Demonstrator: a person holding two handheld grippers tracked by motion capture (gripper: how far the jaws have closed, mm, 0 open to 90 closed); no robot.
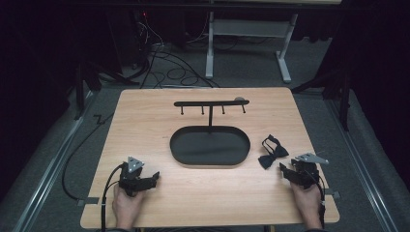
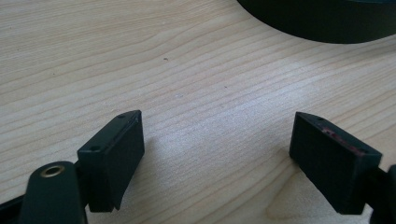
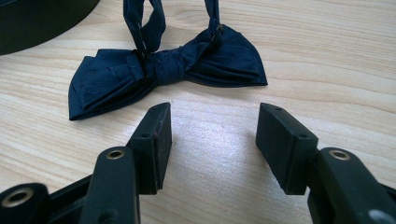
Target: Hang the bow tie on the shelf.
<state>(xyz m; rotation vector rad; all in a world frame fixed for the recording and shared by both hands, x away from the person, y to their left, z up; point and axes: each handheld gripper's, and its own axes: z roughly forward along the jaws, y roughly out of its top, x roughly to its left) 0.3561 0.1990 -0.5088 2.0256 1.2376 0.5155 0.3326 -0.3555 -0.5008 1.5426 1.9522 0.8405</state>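
Reaching for the bow tie (image 3: 163, 70) lying on the counter (image 1: 159, 121) right of the black tray (image 1: 210, 146); right hand-held gripper (image 3: 212, 135) spread just short of it. Left hand-held gripper (image 2: 217, 154) spread, idle. Next, probably: advance, pinch the knot.

I am looking at a pale wooden surface (image 1: 145, 121) sitting on grey carpet. A black oval tray (image 1: 210, 146) is lying at its middle, with a thin post rising from the tray's far edge and carrying a hook bar (image 1: 211, 103). A dark blue bow tie (image 1: 271, 152) is lying flat to the right of the tray, near it but apart, its strap looping toward the far side.
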